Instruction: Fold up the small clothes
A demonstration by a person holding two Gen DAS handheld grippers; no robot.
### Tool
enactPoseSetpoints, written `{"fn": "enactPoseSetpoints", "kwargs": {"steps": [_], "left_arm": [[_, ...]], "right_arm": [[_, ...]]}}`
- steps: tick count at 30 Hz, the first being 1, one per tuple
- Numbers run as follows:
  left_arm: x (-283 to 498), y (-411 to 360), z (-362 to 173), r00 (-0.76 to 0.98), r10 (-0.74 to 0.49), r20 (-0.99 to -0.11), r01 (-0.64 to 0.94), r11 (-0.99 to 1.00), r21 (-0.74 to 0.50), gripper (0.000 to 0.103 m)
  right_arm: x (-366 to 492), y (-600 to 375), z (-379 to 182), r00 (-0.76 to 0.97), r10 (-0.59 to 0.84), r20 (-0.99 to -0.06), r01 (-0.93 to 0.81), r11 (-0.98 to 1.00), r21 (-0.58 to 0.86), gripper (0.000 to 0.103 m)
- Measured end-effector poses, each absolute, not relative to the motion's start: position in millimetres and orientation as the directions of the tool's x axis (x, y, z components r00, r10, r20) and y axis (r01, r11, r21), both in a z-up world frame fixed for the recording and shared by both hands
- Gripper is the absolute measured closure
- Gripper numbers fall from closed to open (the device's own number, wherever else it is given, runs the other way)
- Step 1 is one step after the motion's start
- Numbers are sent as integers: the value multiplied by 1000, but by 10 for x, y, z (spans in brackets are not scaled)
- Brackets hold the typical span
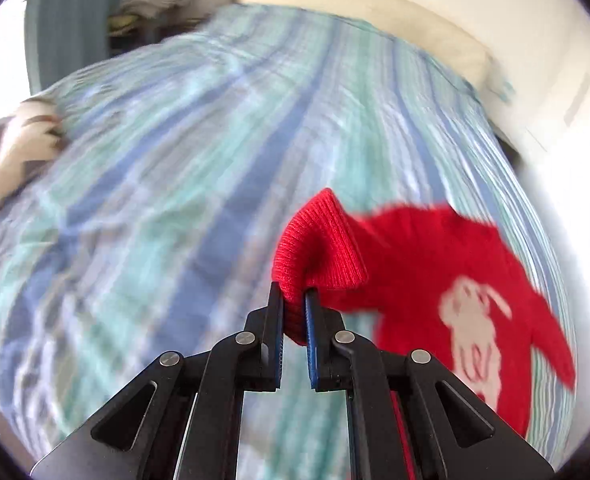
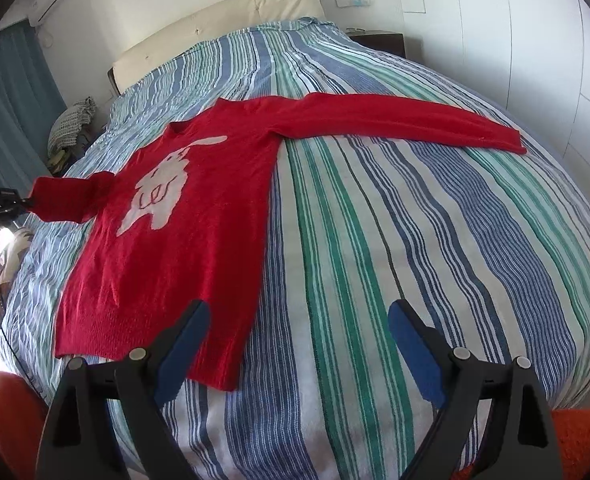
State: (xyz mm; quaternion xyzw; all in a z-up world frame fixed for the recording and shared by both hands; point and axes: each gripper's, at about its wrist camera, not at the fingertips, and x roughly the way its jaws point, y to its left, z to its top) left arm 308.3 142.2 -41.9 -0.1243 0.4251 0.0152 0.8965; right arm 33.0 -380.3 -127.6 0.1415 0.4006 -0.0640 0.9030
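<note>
A small red sweater (image 2: 183, 248) with a pale rabbit figure lies flat on the striped bed (image 2: 415, 240), one sleeve (image 2: 395, 120) stretched out to the right. My left gripper (image 1: 293, 296) is shut on the cuff (image 1: 319, 248) of the other sleeve and holds it lifted above the bed; the sweater's body (image 1: 435, 280) trails to its right. That gripper (image 2: 25, 201) also shows at the left edge of the right wrist view. My right gripper (image 2: 299, 320) is open and empty, above the bed by the sweater's hem.
A cream headboard (image 2: 215, 24) stands at the far end. A pile of patterned cloth (image 2: 71, 124) and teal curtains (image 2: 11, 100) are at the left. A dark nightstand (image 2: 379, 40) is at the back right. Orange fabric (image 2: 587, 436) lies in the near corner.
</note>
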Motion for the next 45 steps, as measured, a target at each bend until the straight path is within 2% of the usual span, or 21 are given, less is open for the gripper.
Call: {"fn": "enactPoseSetpoints", "kwargs": {"steps": [2,6,12,19,24,28,31,33,35,36,38,40,42,45], "left_arm": [[3077,1771,-347,645,-9,-764,-211,959,-189,95],[3040,2254,-396,637,27,-771,-321,918,-232,96],[2943,2540,-851,566,60,-822,-463,848,-257,96],[2855,2477,-1493,431,121,-894,-509,851,-130,96],[2868,2420,-1709,404,142,-904,-522,847,-101,96],[2856,2492,-1792,410,118,-904,-528,839,-130,95],[2814,2574,-1799,426,76,-902,-528,830,-179,86],[2751,2631,-1755,426,66,-903,-528,828,-189,71],[2613,2627,-1635,403,144,-904,-544,832,-110,27],[2545,2597,-1583,402,186,-896,-547,834,-72,21],[2319,2518,-1437,436,236,-868,-526,850,-34,19],[2083,2400,-1329,471,232,-851,-489,871,-33,19],[1843,2207,-1221,514,220,-829,-440,897,-34,19],[1522,1811,-1103,579,164,-799,-334,941,-49,12]], "right_arm": [[351,-3776,-1295,668,3,-744,222,954,203,13],[370,-3695,-1330,659,6,-752,210,959,192,13],[362,-3564,-1326,660,-1,-751,167,975,145,13],[407,-3535,-1404,638,6,-770,156,978,137,13],[402,-3560,-1410,635,-13,-772,170,978,123,13],[427,-3566,-1454,621,-21,-784,181,976,117,13],[422,-3546,-1450,623,-21,-782,177,978,114,13],[409,-3545,-1435,628,-22,-778,177,978,114,13],[392,-3557,-1421,633,-28,-774,183,976,115,13],[377,-3575,-1410,636,-32,-771,191,974,118,13],[357,-3614,-1391,643,-38,-765,208,970,126,13],[336,-3658,-1375,648,-47,-761,227,965,133,13],[320,-3703,-1359,651,-59,-756,250,958,140,13],[310,-3768,-1348,653,-76,-754,279,949,146,13]]}}
